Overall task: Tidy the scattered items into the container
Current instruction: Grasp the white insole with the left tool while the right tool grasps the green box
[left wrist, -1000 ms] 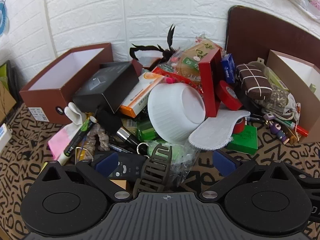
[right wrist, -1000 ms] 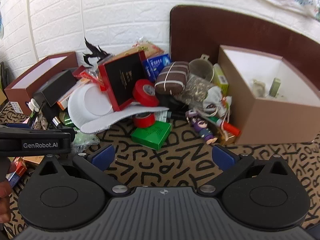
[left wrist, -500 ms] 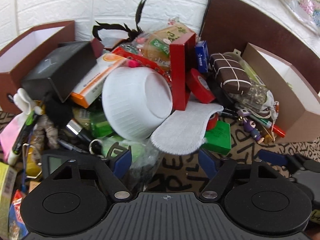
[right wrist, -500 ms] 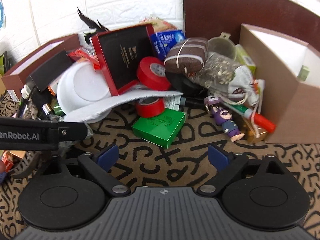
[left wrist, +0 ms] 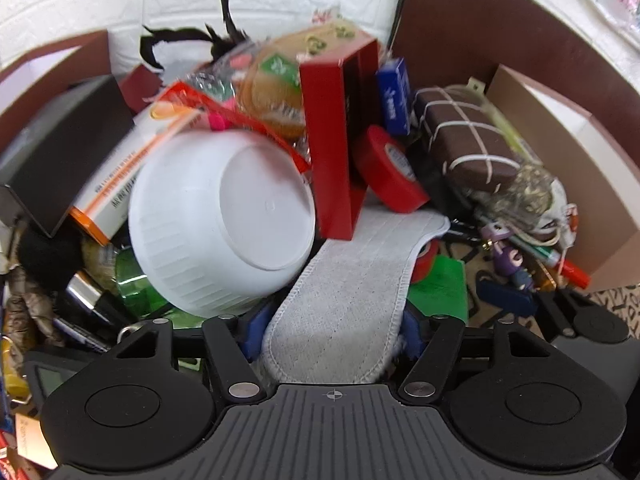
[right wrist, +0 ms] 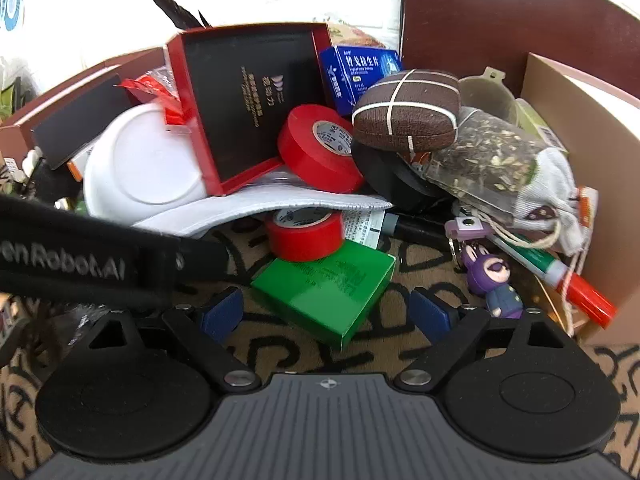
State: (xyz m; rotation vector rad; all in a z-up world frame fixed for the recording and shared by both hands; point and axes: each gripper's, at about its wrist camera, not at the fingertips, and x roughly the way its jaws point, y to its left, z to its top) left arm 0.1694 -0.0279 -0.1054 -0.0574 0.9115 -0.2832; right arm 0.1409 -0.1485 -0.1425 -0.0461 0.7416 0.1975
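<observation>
A grey-white insole (left wrist: 344, 292) lies across the pile, its near end between the blue pads of my left gripper (left wrist: 332, 324), whose jaws are closing on its two edges; I cannot see them pressing it. My right gripper (right wrist: 326, 314) is open around a green box (right wrist: 324, 284) on the patterned mat, both pads standing clear of it. The left gripper's black body (right wrist: 80, 260) crosses the left of the right wrist view. An open brown cardboard box (right wrist: 580, 152) stands at the right, also in the left wrist view (left wrist: 568, 152).
The pile holds a tipped white bowl (left wrist: 224, 220), a red-edged box lid (right wrist: 248, 108), two red tape rolls (right wrist: 320, 148), a brown pouch (right wrist: 404, 112), a herb bag, a purple figurine (right wrist: 492, 280) and a marker. A second brown box (left wrist: 52, 64) stands far left.
Both grippers moved forward and down into the pile. The left jaws narrowed around the insole's end. The green box now lies between the right fingers.
</observation>
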